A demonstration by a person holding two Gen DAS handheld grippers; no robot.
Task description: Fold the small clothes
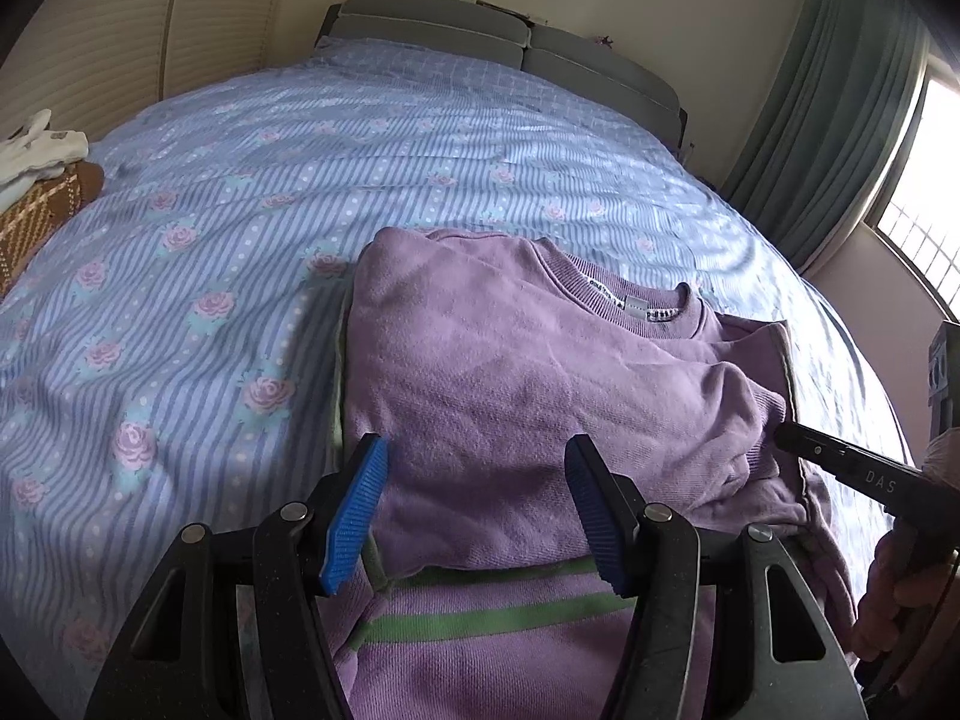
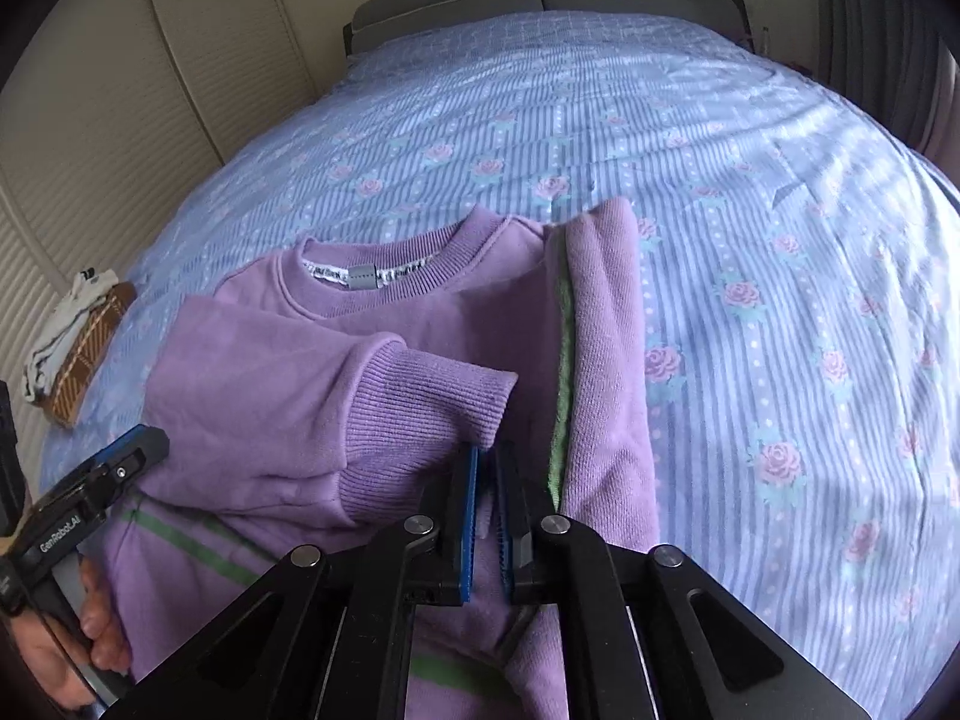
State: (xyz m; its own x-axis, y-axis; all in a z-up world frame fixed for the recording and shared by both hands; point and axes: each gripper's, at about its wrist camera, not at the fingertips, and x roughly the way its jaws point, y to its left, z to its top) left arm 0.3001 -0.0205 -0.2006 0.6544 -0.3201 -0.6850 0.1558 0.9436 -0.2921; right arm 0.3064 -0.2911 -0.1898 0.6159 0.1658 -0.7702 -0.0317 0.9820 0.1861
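A small lilac sweatshirt (image 1: 510,372) (image 2: 288,372) lies on the bed, collar toward the headboard, with green stripes (image 1: 492,618) near its hem. One sleeve is folded across the body; its ribbed cuff (image 2: 420,396) ends just ahead of my right gripper (image 2: 489,449) (image 1: 780,438). That gripper is shut, its tips at the cuff's edge, and I see no fabric pinched between the pads. The other side is folded inward along a green seam (image 2: 561,360). My left gripper (image 1: 477,441) (image 2: 150,438) hovers open over the lower body of the sweatshirt, holding nothing.
The bed carries a blue striped cover with roses (image 1: 240,210) (image 2: 750,210). A small stack of folded clothes (image 1: 36,180) (image 2: 78,354) sits at its left edge. A grey headboard (image 1: 480,36), louvred wardrobe doors on the left, and a curtain (image 1: 840,150) with window stand around it.
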